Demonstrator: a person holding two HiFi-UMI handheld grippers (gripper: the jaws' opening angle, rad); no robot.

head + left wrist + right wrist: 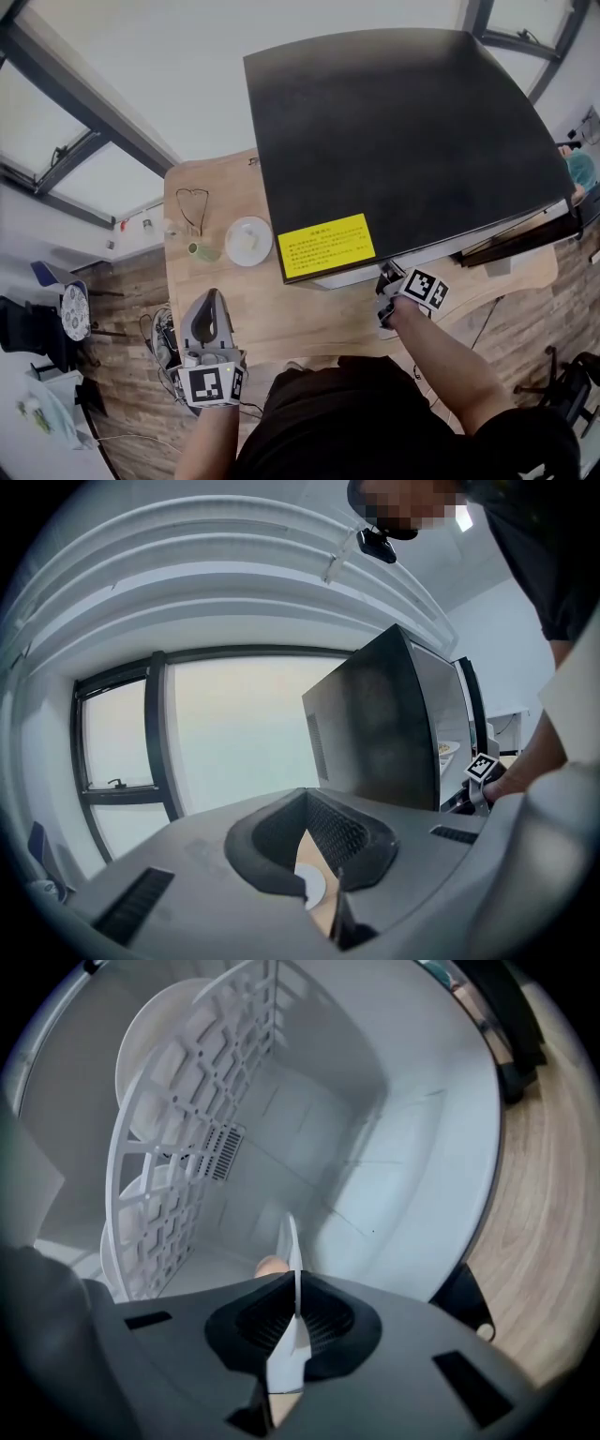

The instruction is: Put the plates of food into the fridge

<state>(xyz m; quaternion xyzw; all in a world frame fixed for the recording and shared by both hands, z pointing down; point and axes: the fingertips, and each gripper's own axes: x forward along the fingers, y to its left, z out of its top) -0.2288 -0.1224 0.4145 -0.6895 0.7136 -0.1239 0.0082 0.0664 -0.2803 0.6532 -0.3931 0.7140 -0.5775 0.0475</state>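
While pushed into the open front of the fridge (403,141), pinched a white plate (292,1241) by its rim in the right gripper (295,1297), fingers narrow and tight on it, edge-on inside the fridge's white cavity. Carried a pale brown bit of food (270,1265) on that plate. Faced a white lattice shelf (187,1147) inside the fridge, with other plates (155,1049) beyond it. Held the left gripper (208,298) over the desk (300,323), off the fridge's front left corner, fingers brought together at the tips with nothing between them. Showed a second plate (248,241) on the desk just beside the fridge's left side, and a small green thing (200,250) next to it, farther from the fridge.
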